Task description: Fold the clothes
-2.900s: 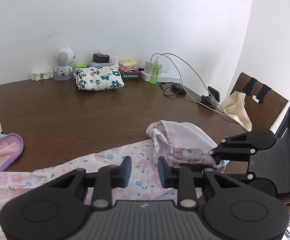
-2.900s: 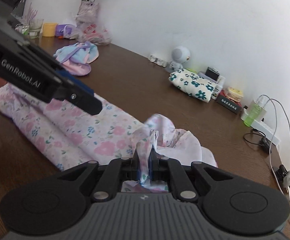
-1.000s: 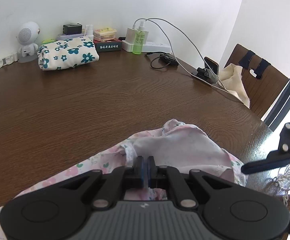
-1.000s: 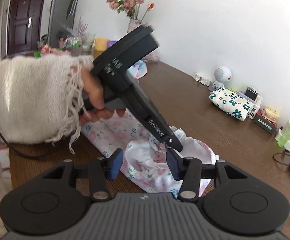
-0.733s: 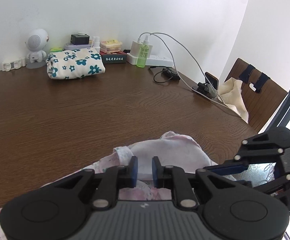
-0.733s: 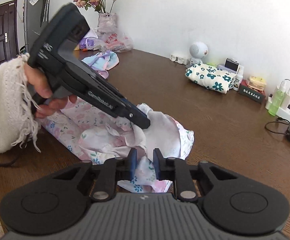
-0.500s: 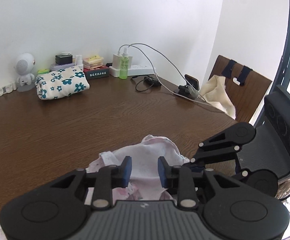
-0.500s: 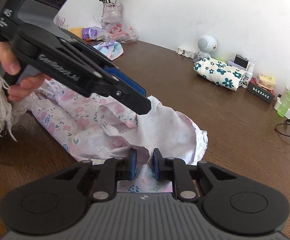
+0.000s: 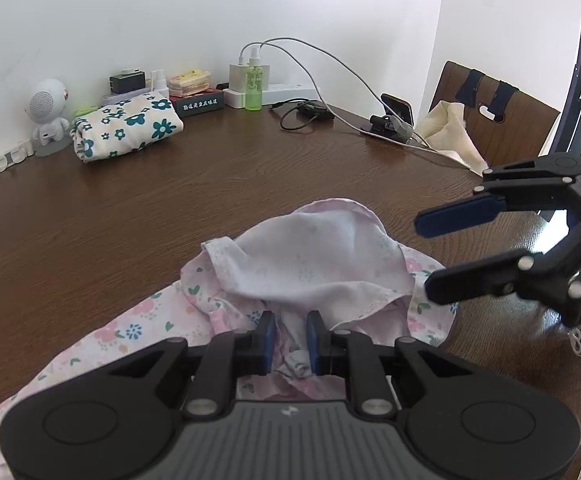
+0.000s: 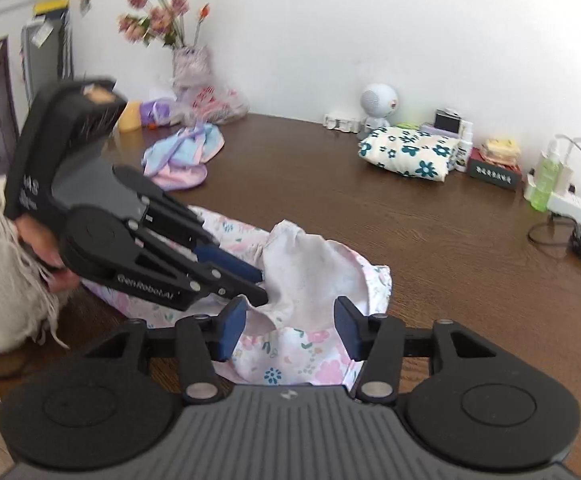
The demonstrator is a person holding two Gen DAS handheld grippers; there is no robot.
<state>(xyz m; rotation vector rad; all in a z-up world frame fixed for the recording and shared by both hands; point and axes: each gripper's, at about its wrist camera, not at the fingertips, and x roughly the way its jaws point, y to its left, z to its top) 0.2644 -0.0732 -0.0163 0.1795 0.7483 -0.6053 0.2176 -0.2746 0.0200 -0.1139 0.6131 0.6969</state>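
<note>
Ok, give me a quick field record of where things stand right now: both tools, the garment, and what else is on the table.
left tool: open, fingers either side of a bunched fold, not clamped
right tool: wide open, holding nothing
pink floral garment: crumpled on the brown wooden table, pale inner side turned up, not folded
folded white cloth with teal flowers: near the wall
pastel blue-and-pink garment: loose heap, apart
green spray bottle: upright by the power strip

Right gripper (image 10: pixel 290 330) fingers spread wide — left gripper (image 9: pixel 290 342) narrowed over garment (image 9: pixel 322 256).
</note>
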